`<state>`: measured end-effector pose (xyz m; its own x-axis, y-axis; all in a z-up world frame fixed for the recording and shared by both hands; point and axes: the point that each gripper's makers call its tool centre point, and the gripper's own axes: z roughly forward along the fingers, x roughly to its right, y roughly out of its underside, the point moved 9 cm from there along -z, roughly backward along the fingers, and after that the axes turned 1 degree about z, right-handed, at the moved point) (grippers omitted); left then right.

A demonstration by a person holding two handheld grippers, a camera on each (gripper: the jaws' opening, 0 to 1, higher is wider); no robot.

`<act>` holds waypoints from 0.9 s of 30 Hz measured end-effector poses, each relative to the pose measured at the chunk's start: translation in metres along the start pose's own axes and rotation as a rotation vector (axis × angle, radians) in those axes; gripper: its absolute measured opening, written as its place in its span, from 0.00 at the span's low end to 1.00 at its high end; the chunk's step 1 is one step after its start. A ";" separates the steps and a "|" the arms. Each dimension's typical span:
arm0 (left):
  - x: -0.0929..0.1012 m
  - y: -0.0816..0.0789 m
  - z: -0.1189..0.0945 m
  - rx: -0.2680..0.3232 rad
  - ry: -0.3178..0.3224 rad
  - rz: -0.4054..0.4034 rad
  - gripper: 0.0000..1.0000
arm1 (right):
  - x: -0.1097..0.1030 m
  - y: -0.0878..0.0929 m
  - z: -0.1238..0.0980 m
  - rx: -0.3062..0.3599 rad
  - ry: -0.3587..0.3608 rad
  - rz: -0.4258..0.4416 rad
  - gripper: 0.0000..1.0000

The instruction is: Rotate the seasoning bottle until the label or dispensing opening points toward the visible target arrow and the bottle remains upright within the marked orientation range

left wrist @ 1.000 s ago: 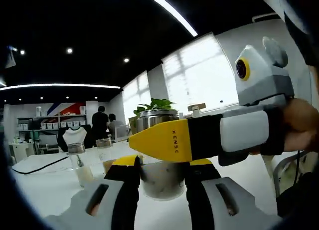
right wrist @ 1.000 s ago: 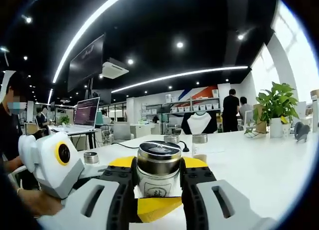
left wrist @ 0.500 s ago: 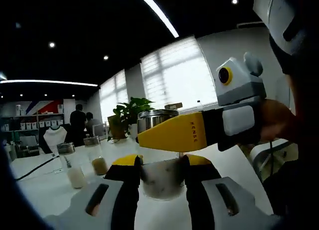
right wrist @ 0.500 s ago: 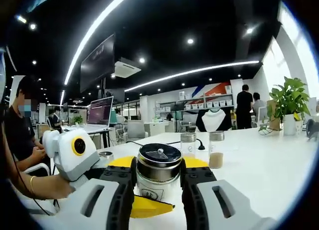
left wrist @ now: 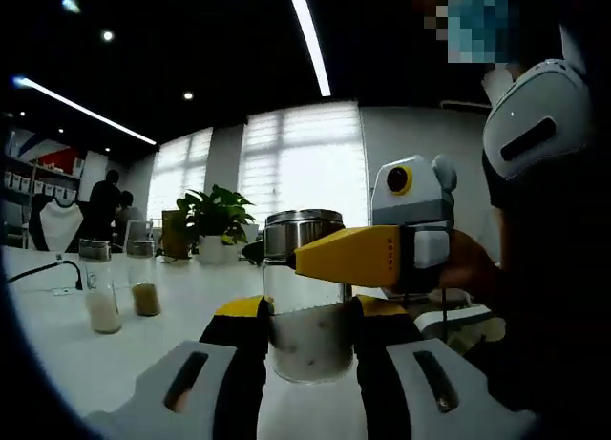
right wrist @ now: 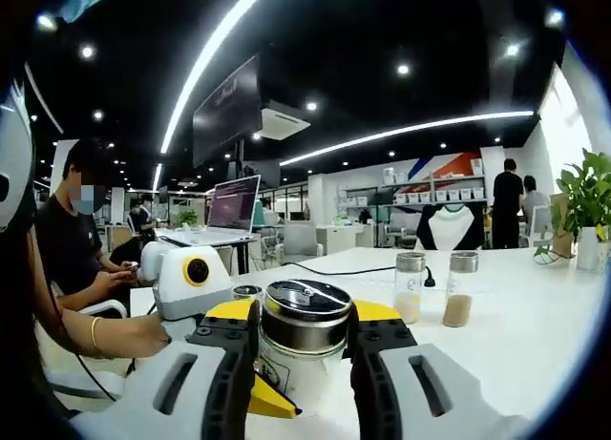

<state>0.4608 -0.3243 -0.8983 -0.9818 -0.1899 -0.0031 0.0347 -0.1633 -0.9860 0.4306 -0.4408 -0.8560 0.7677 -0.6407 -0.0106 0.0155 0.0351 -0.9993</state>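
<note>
Upright, seasoning bottle (right wrist: 304, 337) between right gripper (right wrist: 304, 349) jaws.

Table: I work over a long white tabletop (right wrist: 535, 306) that runs back toward the shelves.
Jars: two small clear glass jars with metal caps (right wrist: 434, 287) stand side by side on it, each with a pale or brown powder at the bottom (they also show at the left of my left gripper view (left wrist: 119, 287)).
Plant: a leafy green plant in a white pot (left wrist: 215, 225) stands by the bright window.
Laptop: an open silver laptop (right wrist: 229, 211) sits on a further desk.
Screen: a dark flat monitor (right wrist: 229, 111) hangs from the black ceiling.
People: a seated person in a black shirt (right wrist: 81, 249); two standing people (left wrist: 110, 206) far back.
</note>
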 end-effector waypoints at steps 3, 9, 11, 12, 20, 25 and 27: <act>0.001 -0.004 -0.006 -0.001 0.027 -0.021 0.36 | -0.002 -0.001 0.000 0.004 -0.027 0.007 0.35; 0.002 -0.005 -0.014 -0.020 0.073 -0.044 0.36 | -0.005 0.002 0.002 -0.003 -0.063 0.043 0.36; 0.003 -0.006 -0.017 -0.022 0.075 -0.030 0.36 | -0.006 0.003 0.002 -0.003 -0.070 0.051 0.36; 0.003 -0.006 -0.018 -0.021 0.081 -0.029 0.36 | -0.007 0.003 0.002 -0.002 -0.073 0.054 0.36; 0.002 -0.006 -0.021 -0.002 0.089 -0.041 0.36 | -0.009 0.002 0.006 0.004 -0.094 0.047 0.35; 0.002 -0.005 -0.024 -0.069 0.045 0.026 0.36 | -0.010 0.005 0.010 -0.001 -0.090 0.042 0.34; 0.002 -0.004 -0.025 -0.120 0.021 0.070 0.36 | -0.011 0.009 0.012 -0.020 -0.091 0.030 0.34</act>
<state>0.4539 -0.2999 -0.8986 -0.9816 -0.1759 -0.0744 0.0814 -0.0330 -0.9961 0.4299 -0.4248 -0.8643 0.8229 -0.5669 -0.0381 -0.0204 0.0376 -0.9991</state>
